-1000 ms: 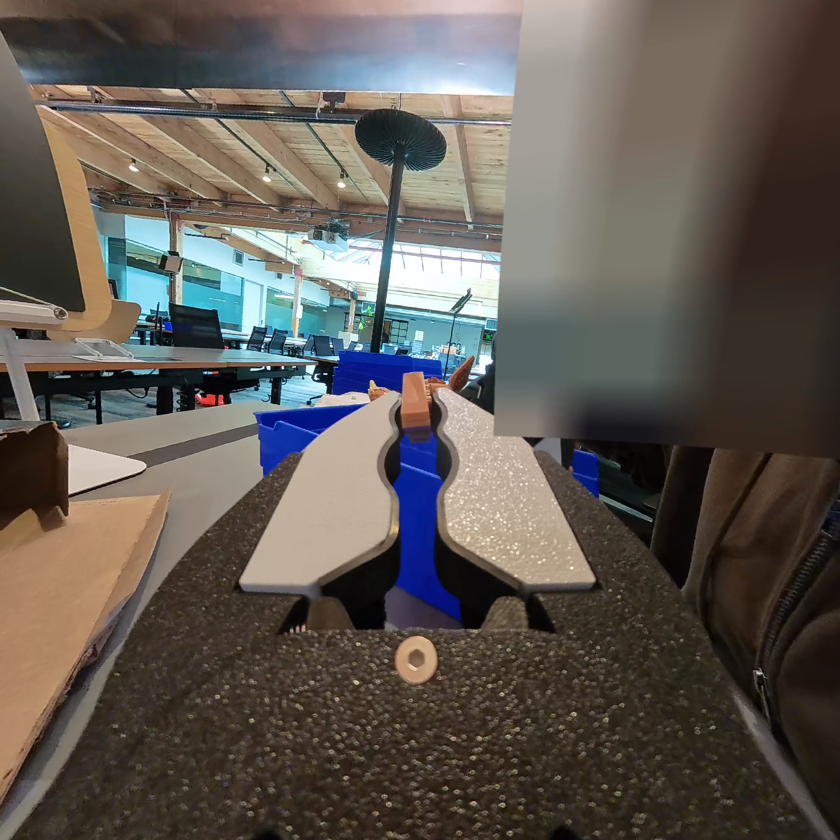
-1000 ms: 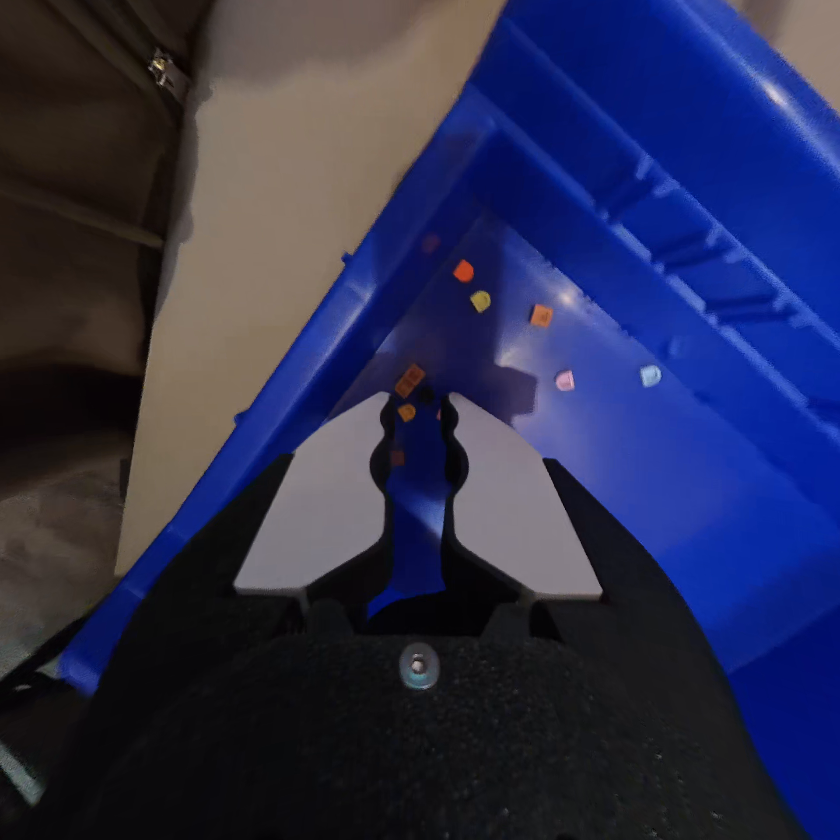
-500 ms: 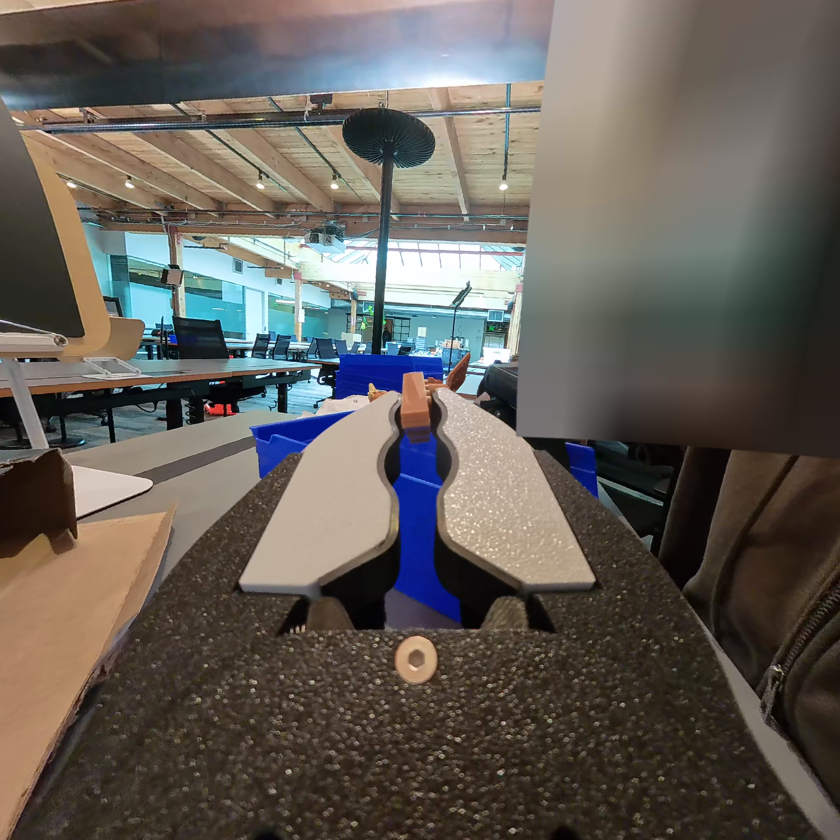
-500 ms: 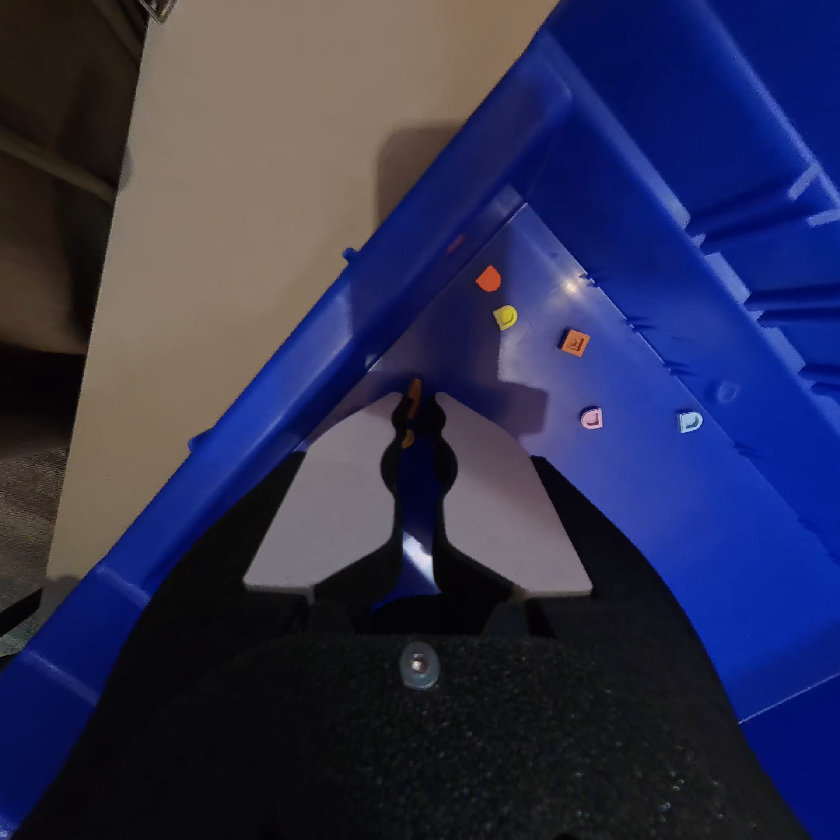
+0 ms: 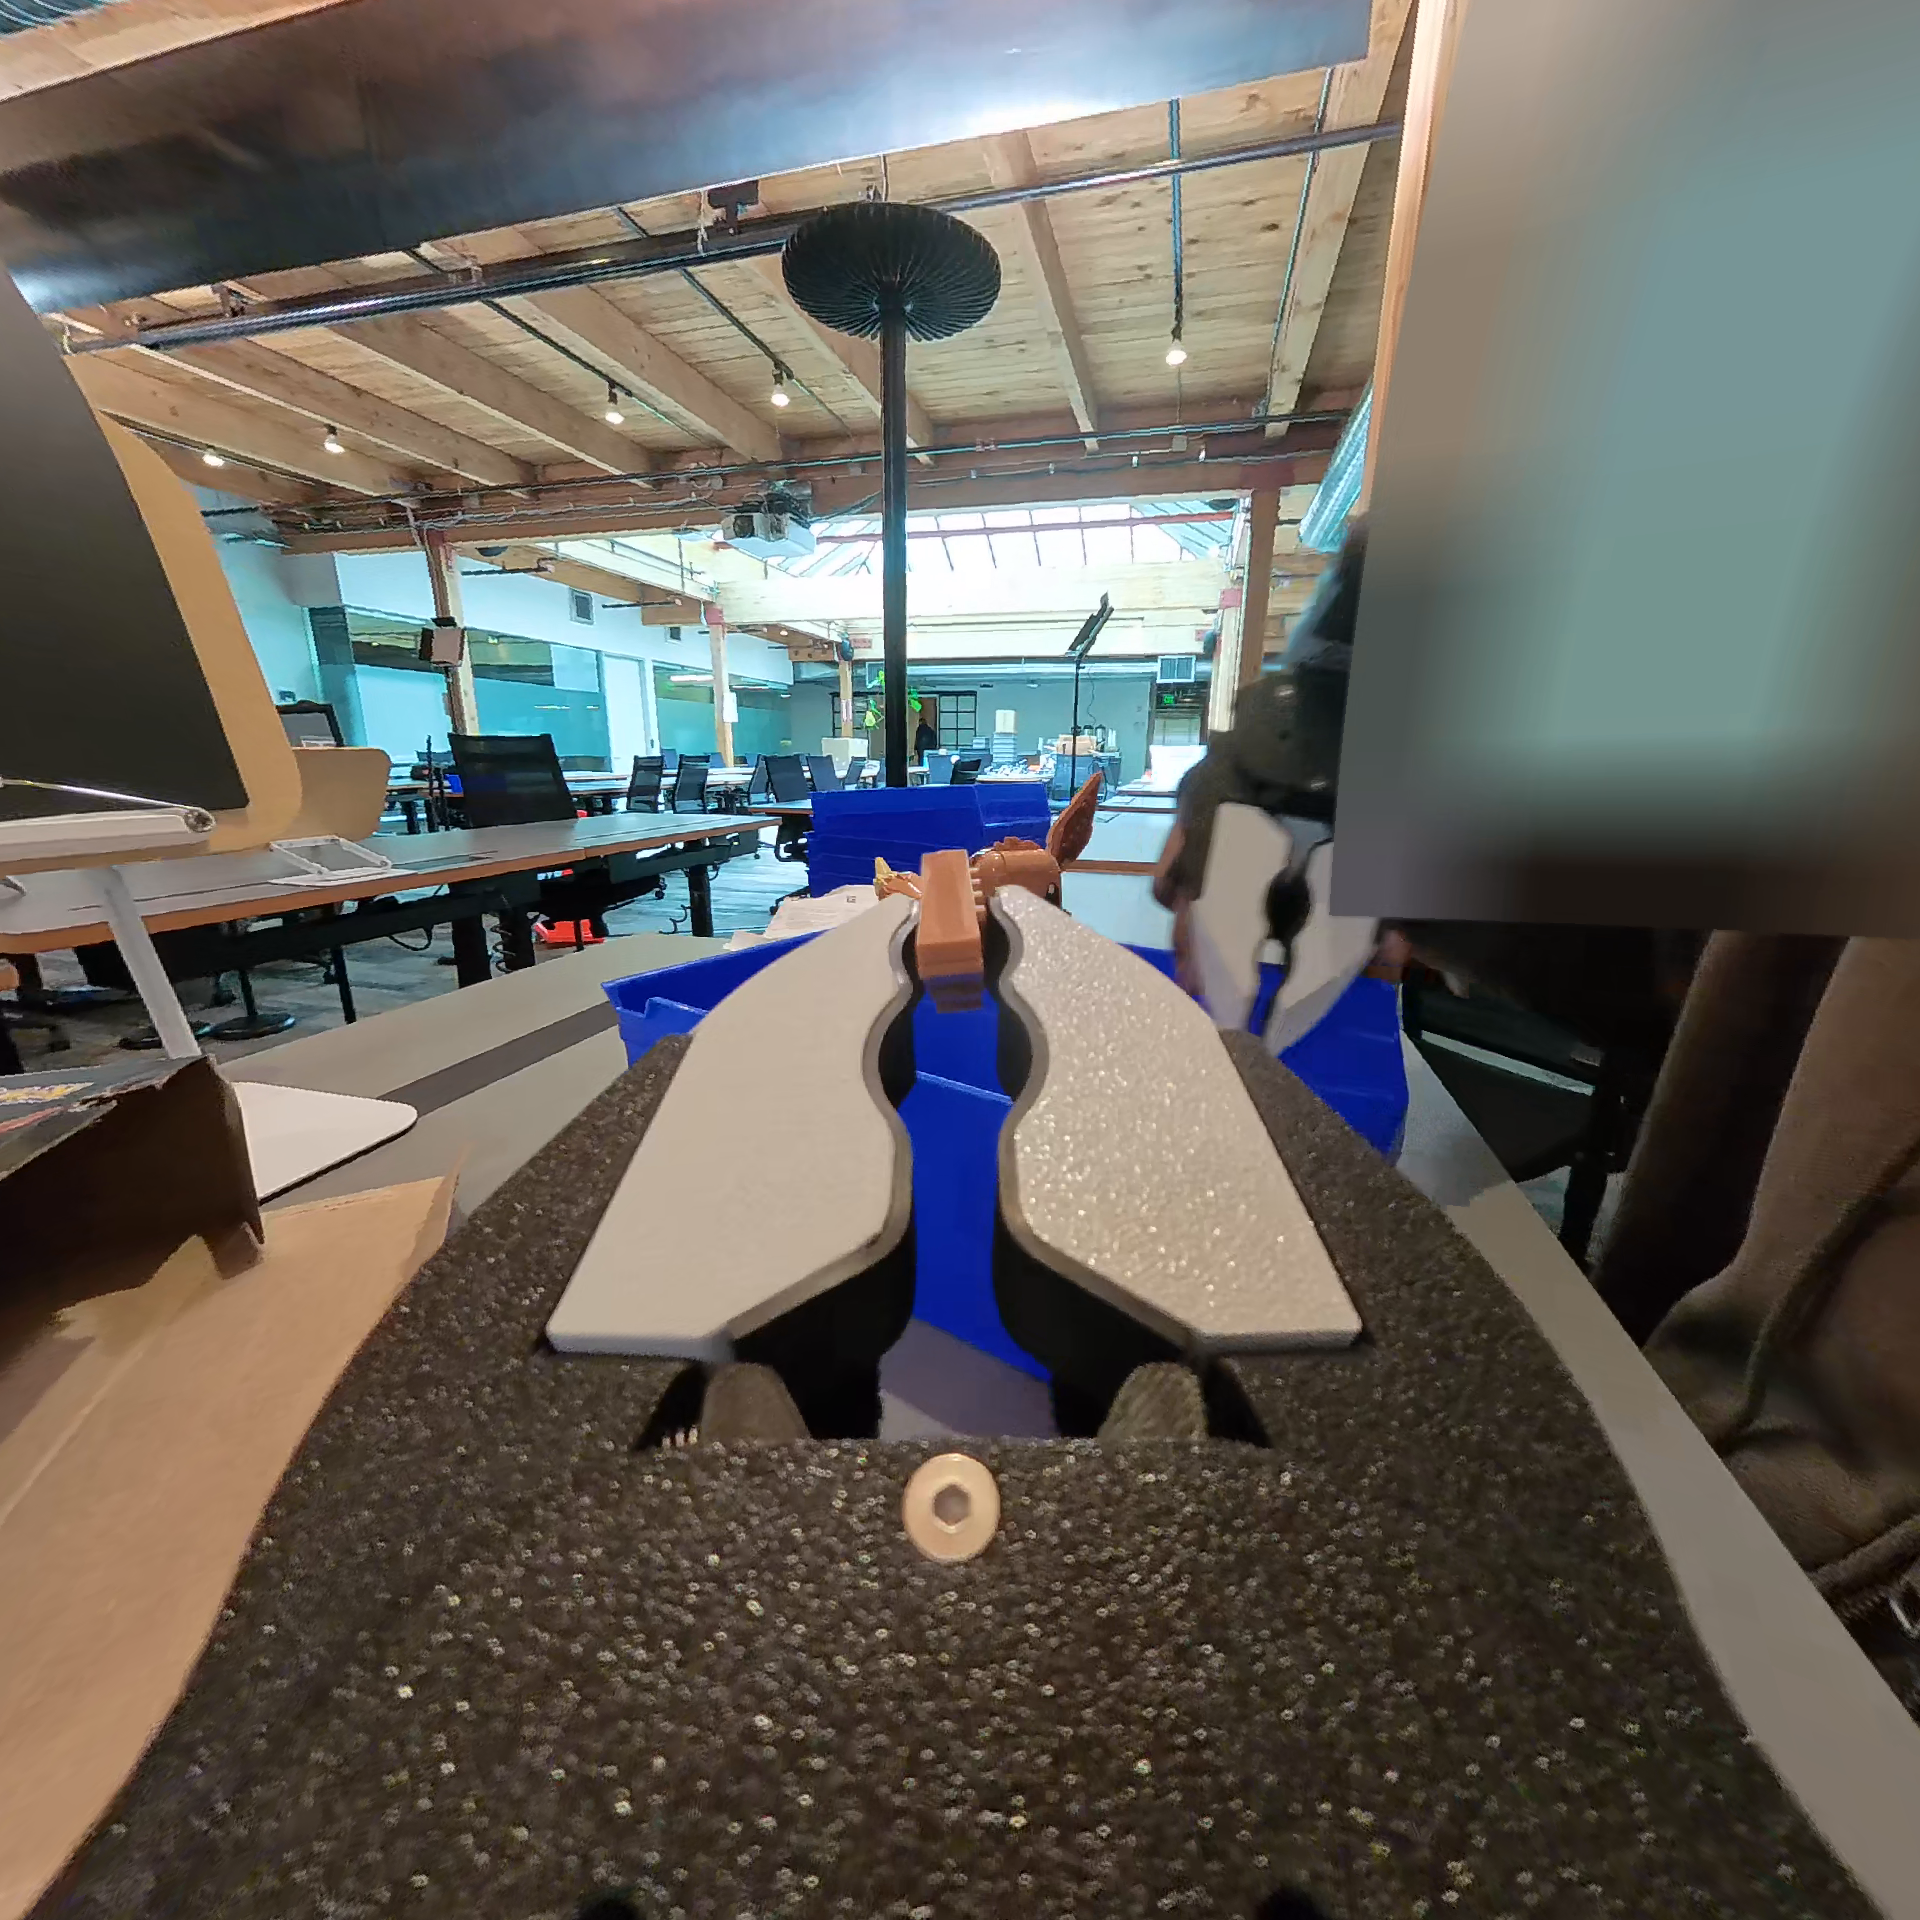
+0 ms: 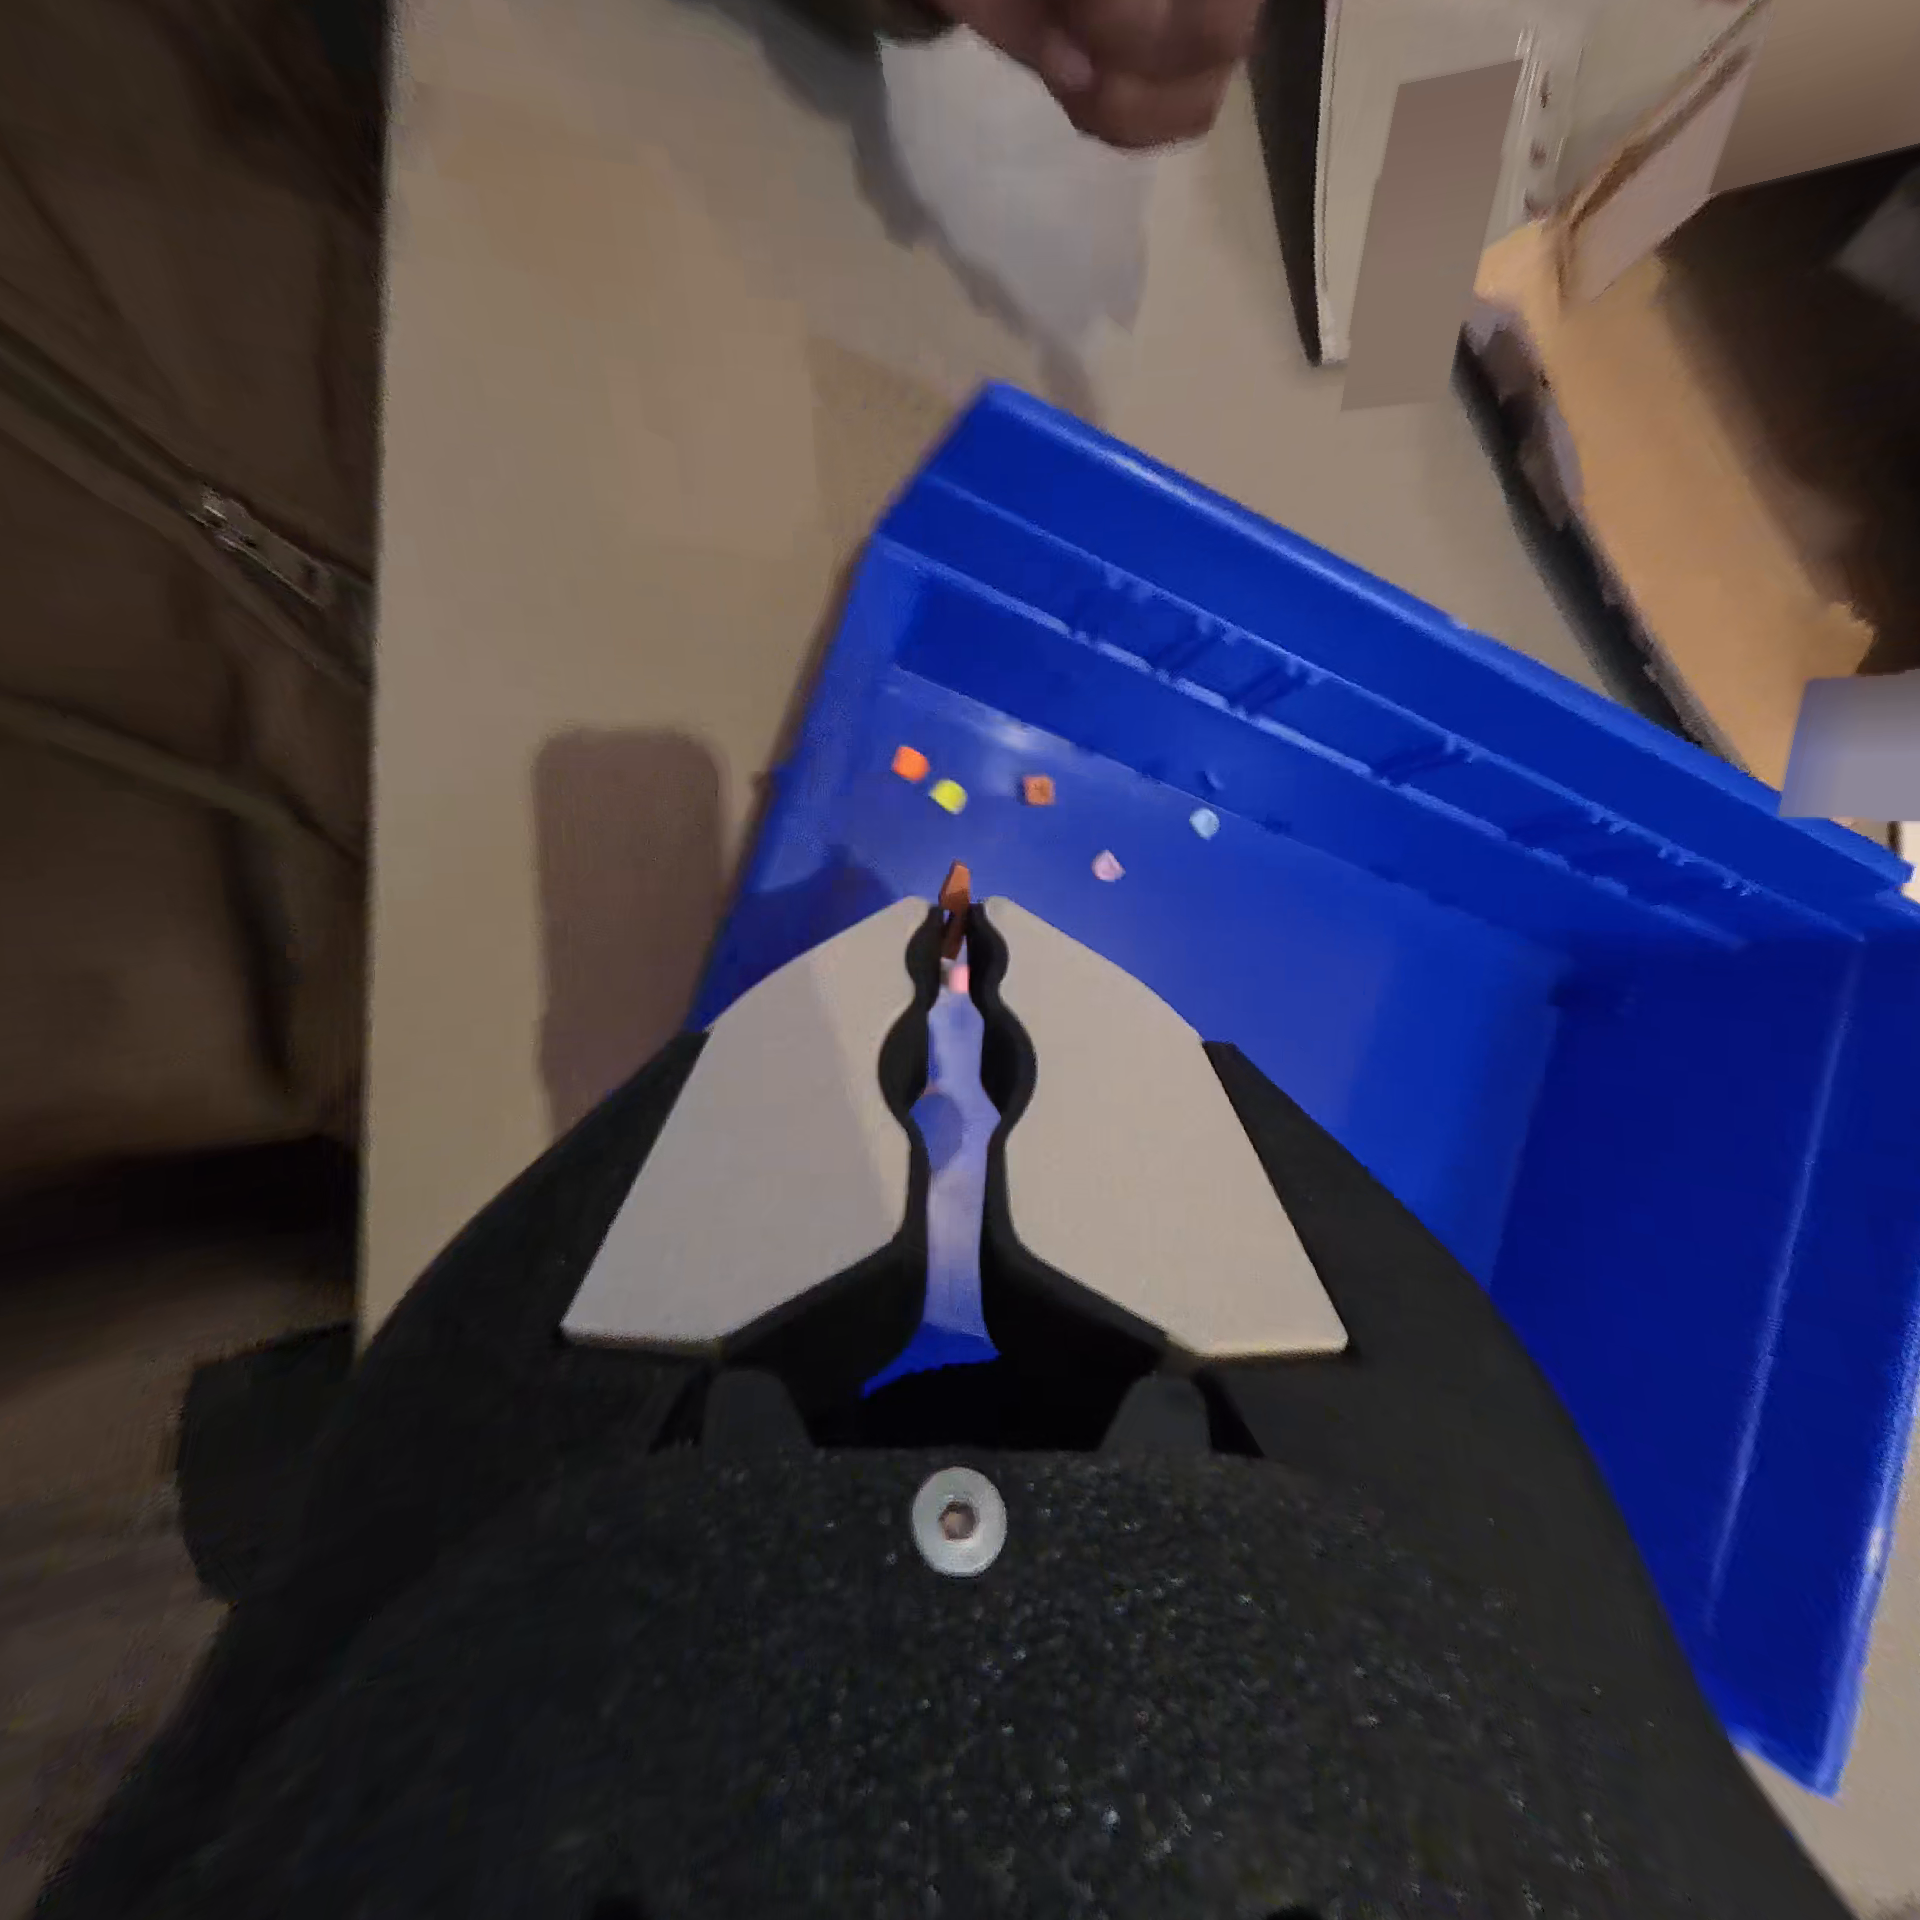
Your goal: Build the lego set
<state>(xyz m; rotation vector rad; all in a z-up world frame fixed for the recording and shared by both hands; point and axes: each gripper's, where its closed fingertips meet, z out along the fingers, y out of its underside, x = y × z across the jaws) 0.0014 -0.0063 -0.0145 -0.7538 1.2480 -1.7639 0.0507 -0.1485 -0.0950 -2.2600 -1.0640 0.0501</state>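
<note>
A: What does the left tool (image 5: 951,940) have?

B: Its jaws are drawn narrow on a light brown toy-brick piece (image 5: 948,914) with ribbed edges, gripped at the very tips and held level above the grey tabletop (image 5: 499,1049). Past the tips is a small brown brick-built figure (image 5: 1023,868) with a pointed ear; the gripped piece may be part of it, though that join is hard to see. Beyond it stands a stack of blue bins (image 5: 925,831).

A: And the right tool (image 6: 958,920)?

B: It points down into an open blue plastic bin (image 6: 1351,935). Its jaws are almost closed on a tiny orange piece (image 6: 954,894) that stands on edge and pokes out past the tips.

A: What remains in the bin?

B: Five small loose pieces on the bin floor, well apart from each other: an orange one (image 6: 910,762), a yellow one (image 6: 948,796), a darker orange square (image 6: 1038,790), a pink one (image 6: 1108,864) and a pale blue one (image 6: 1203,823). Another pinkish speck shows between the jaws, too blurred to name.

A: So how far along are things?

B: Each tool has one piece in its grip; the five loose pieces lie untouched. Cardboard (image 6: 1662,436) lies on the far right of the tabletop, beyond the bin
</note>
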